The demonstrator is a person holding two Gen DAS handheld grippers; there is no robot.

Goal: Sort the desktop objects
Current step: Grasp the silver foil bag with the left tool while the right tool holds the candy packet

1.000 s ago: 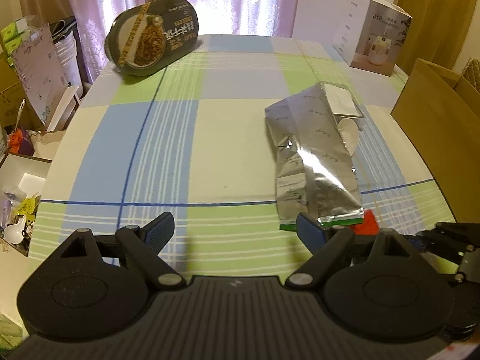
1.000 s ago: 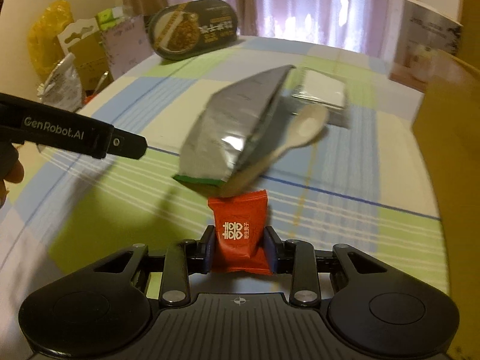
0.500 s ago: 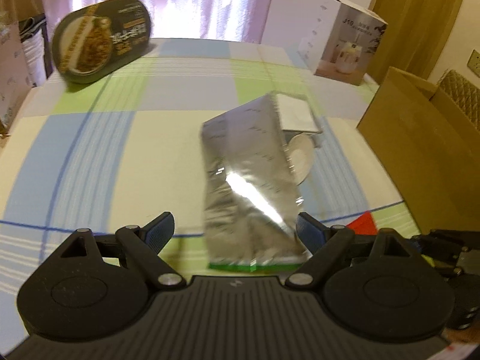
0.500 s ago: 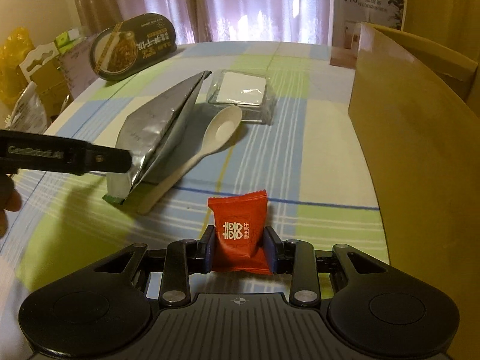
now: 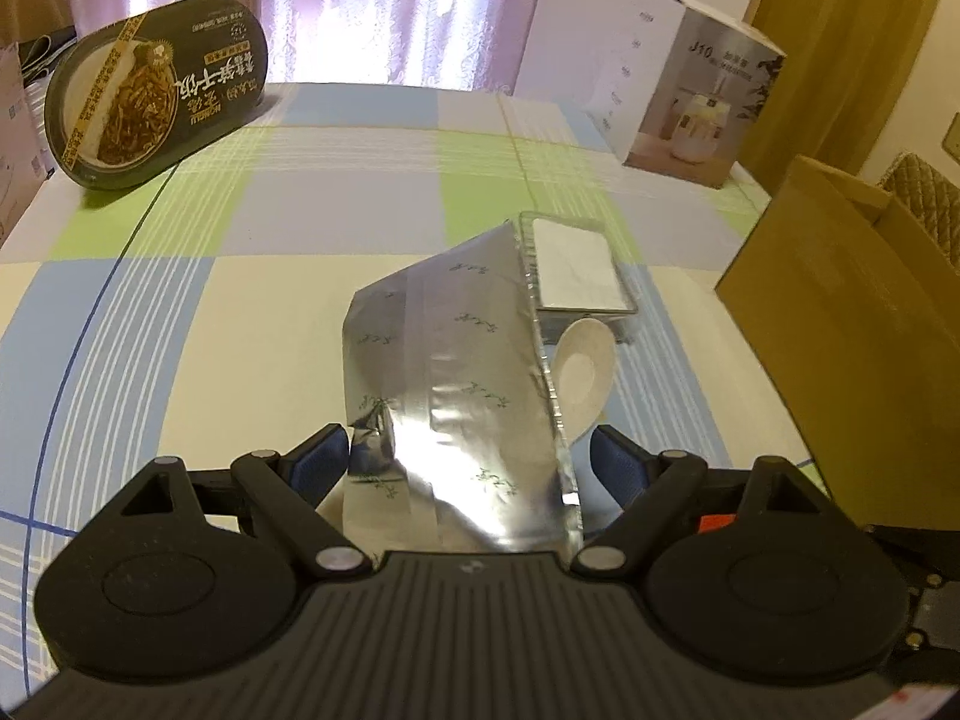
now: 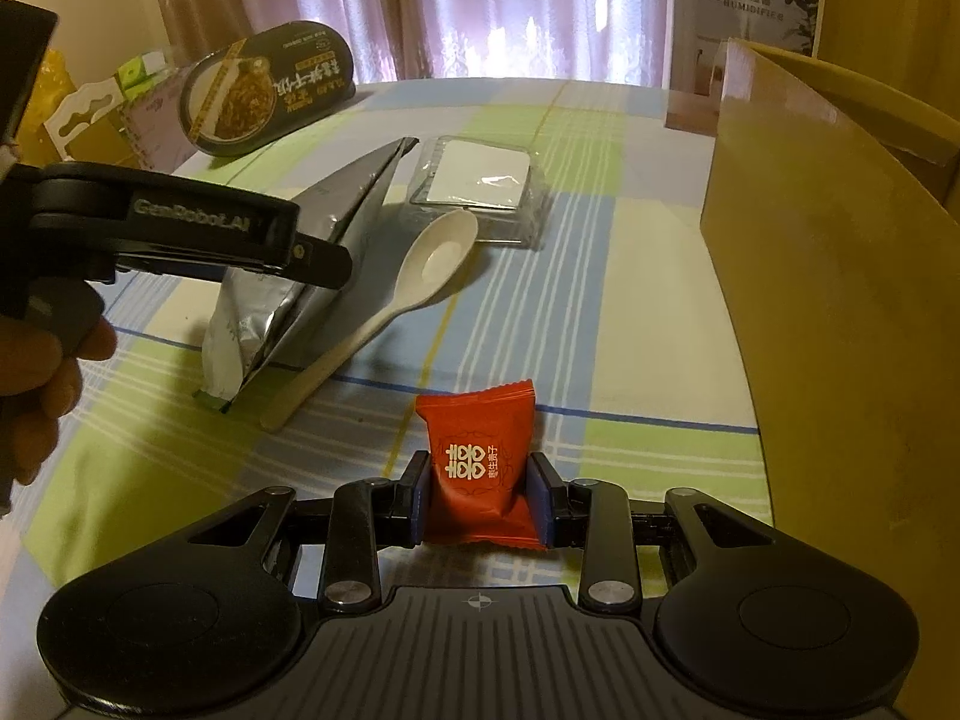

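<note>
- The silver foil pouch (image 5: 456,384) lies on the checked tablecloth (image 5: 180,312), and its near end sits between the two fingers of my left gripper (image 5: 468,468).
- My left gripper's fingers are spread wide. The left blue pad (image 5: 318,459) is right at the pouch's edge, but I cannot tell if it touches. The right pad is a little way off.
- From the right wrist camera, the pouch (image 6: 312,264) stands tilted up like a little tent, with the left gripper (image 6: 318,258) over its top edge. A hand (image 6: 42,384) holds that gripper.
- My right gripper (image 6: 480,492) has its fingers squeezed in on a red candy packet (image 6: 480,462). The packet has white letters on it and sticks up between the pads.
- A white plastic spoon (image 6: 390,306) lies just beside the pouch on its right side. Its bowl points away from me.
- A clear plastic box (image 6: 480,186) with a white card inside sits just past the spoon's bowl.
- A big brown cardboard box (image 6: 840,312) stands at the right edge of the table.
- A dark oval noodle bowl (image 5: 156,90) leans up at the far left corner.
- A white humidifier box (image 5: 678,84) stands at the far right, near the curtains (image 5: 372,6).
</note>
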